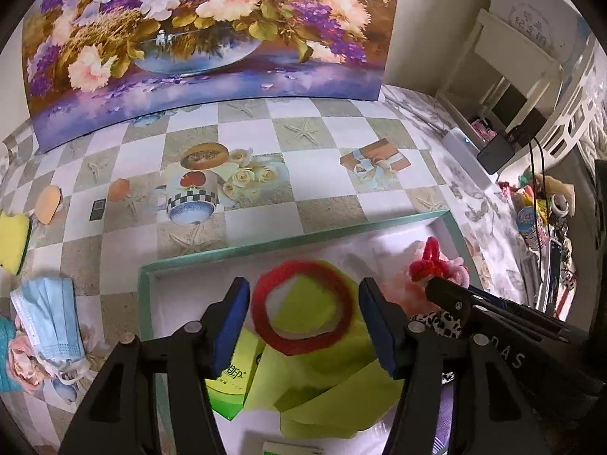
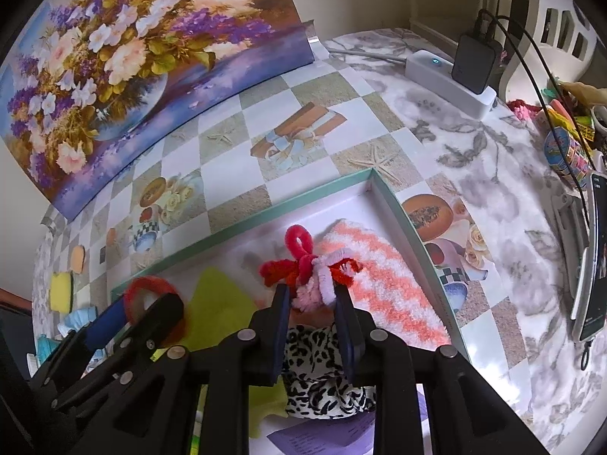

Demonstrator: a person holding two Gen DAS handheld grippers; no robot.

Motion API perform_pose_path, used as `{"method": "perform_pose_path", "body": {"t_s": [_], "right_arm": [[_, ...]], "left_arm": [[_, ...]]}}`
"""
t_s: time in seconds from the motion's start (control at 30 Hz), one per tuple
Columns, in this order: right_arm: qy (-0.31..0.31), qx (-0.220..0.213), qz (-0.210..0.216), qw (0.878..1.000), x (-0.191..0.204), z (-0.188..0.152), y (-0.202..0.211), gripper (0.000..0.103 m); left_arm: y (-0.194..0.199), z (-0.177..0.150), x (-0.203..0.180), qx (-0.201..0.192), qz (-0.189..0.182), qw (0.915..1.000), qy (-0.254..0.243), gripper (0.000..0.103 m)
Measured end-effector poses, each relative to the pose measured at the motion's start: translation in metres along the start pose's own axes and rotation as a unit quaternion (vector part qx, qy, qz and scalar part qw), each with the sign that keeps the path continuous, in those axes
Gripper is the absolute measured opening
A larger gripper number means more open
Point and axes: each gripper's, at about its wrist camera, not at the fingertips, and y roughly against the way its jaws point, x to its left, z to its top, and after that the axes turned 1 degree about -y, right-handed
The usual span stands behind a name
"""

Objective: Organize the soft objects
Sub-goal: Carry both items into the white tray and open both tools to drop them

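A teal-rimmed box (image 1: 288, 242) holds soft things. In it a red fuzzy ring (image 1: 303, 343) lies on a yellow-green cloth (image 1: 334, 371). My left gripper (image 1: 305, 322) stands open over the ring, one blue pad on each side, neither pressing on it. My right gripper (image 2: 313, 299) is shut on a bundle of red, pink and lilac pipe cleaners (image 2: 315, 284), held just above an orange-and-white striped fuzzy sock (image 2: 383, 288). A leopard-print cloth (image 2: 322, 375) lies under the right fingers. In the left wrist view the right gripper (image 1: 445, 288) enters from the right with the bundle (image 1: 430, 261).
A blue face mask (image 1: 49, 314) and a yellow sponge (image 1: 13, 239) lie on the checked tablecloth left of the box. A flower painting (image 1: 189, 38) stands at the back. A power strip (image 2: 447, 76), a phone (image 2: 592, 258) and clutter sit at the right.
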Motion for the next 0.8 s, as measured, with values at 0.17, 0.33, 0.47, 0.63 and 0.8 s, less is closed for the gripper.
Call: {"method": "perform_pose_path", "body": {"t_s": [0.17,0.33,0.47,0.63,0.8], "right_arm": [[-0.004,0.001,-0.001,1.0,-0.001,0.001,0.003,0.026],[-0.005,0.002,-0.001,1.0,-0.002,0.003,0.007,0.031],[-0.004,-0.003,-0.004,1.0,0.0,0.005,0.014,0.053],[0.003,-0.009,-0.013,1.0,0.004,0.007,0.021,0.066],[0.02,0.003,-0.027,0.999,0.009,0.005,0.015,0.074]], "left_arm": [[0.002,0.001,0.005,0.006,0.001,1.0,0.007,0.065],[0.006,0.003,0.017,0.018,0.01,0.9993,0.031,0.065],[0.011,0.005,0.029,0.029,0.028,0.9977,0.054,0.065],[0.014,0.005,0.045,0.042,0.058,0.9941,0.081,0.078],[0.012,0.002,0.063,0.05,0.081,0.9899,0.105,0.086]]}}
